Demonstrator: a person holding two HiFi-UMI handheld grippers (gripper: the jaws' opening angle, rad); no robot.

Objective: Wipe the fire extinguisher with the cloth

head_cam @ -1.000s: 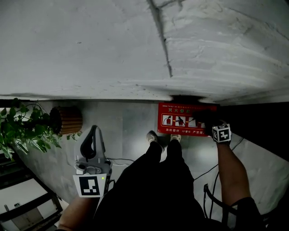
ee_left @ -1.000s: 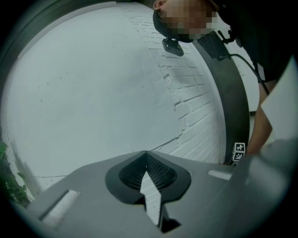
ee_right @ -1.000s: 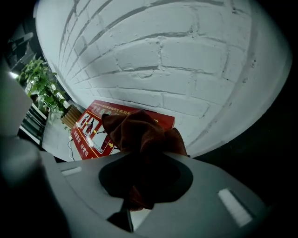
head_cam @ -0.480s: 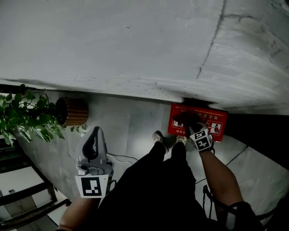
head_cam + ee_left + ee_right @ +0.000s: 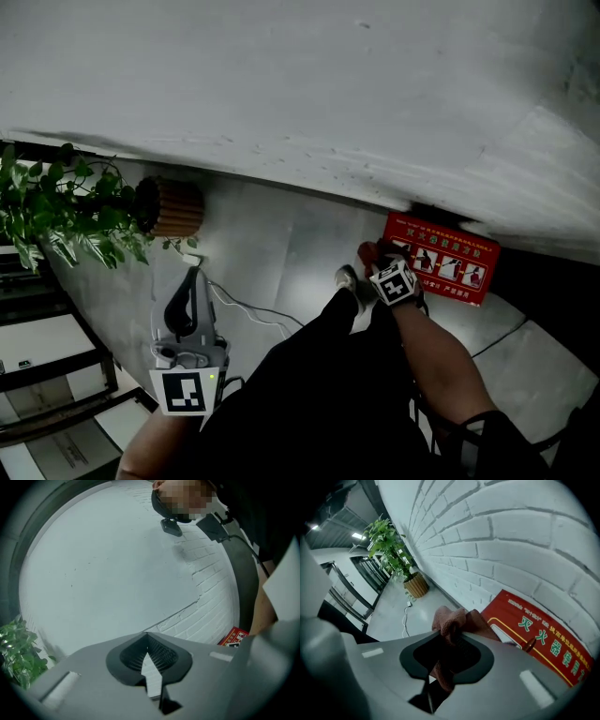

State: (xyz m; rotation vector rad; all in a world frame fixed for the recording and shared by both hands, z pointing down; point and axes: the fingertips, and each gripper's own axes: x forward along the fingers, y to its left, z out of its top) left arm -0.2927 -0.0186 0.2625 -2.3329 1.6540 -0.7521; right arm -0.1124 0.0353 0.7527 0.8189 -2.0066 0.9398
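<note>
A red fire extinguisher box (image 5: 441, 259) with white pictograms stands on the floor against the white brick wall; the extinguisher itself is not in sight. My right gripper (image 5: 377, 264) hangs just left of the box's left end, shut on a reddish-brown cloth (image 5: 367, 252). In the right gripper view the cloth (image 5: 453, 620) bunches up between the jaws of the right gripper (image 5: 449, 643), with the box (image 5: 543, 641) close behind at the right. My left gripper (image 5: 193, 275) is held low at the left, far from the box. In its own view the left gripper (image 5: 147, 637) has its tips together and nothing held.
A leafy plant (image 5: 58, 214) in a wicker pot (image 5: 174, 208) stands by the wall at the left. A white cable (image 5: 246, 311) trails across the pale floor. Dark shelving (image 5: 47, 375) fills the lower left. The person's legs and shoes (image 5: 349, 281) stand before the box.
My right gripper has swept with the cloth from the box's right end across its front to its left end. The left gripper has shifted a little, staying shut.
</note>
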